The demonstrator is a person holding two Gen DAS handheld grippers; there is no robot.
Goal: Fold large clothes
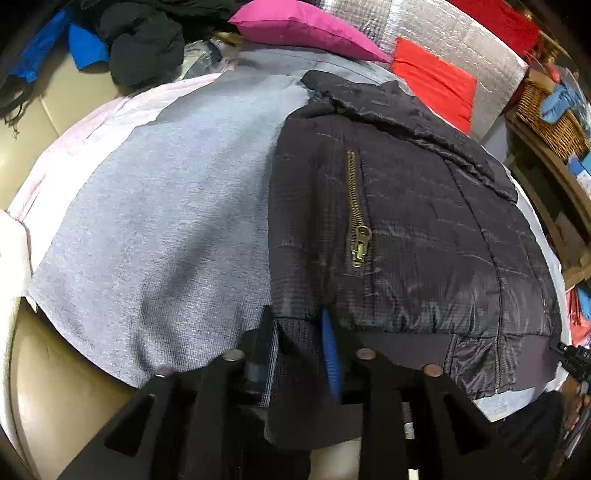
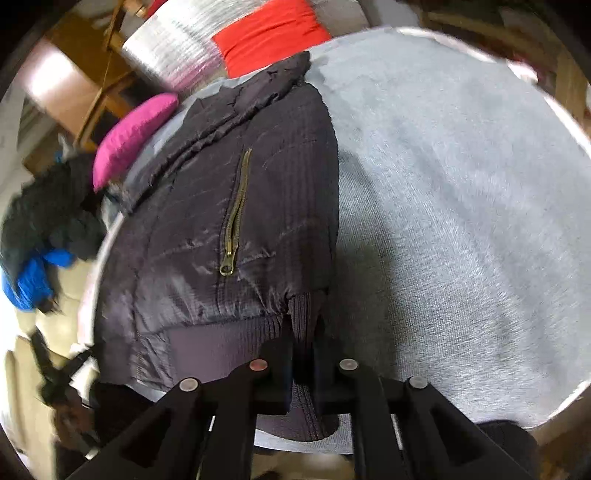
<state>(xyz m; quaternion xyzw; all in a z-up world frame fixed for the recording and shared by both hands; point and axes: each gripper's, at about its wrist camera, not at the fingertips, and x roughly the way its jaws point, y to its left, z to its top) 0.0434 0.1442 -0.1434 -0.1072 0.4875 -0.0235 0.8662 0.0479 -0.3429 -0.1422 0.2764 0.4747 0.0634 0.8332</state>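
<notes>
Ribbed dark knit, the hem band of a black quilted jacket, sits pinched between the jaws of the left gripper, which are closed on that cloth at the jacket's near corner. In the right wrist view, the right gripper is likewise clamped on the ribbed hem, at a near corner of the folded garment. Both grippers therefore hold the near edge, and neither looks clearly nearer to the jacket than the other. From the jaws the jacket runs straight away, its long axis pointing forward toward the collar, with a brass pocket zipper lying along that line. Under it spreads a grey cloth. Beyond lie a magenta cushion and a red cushion.
</notes>
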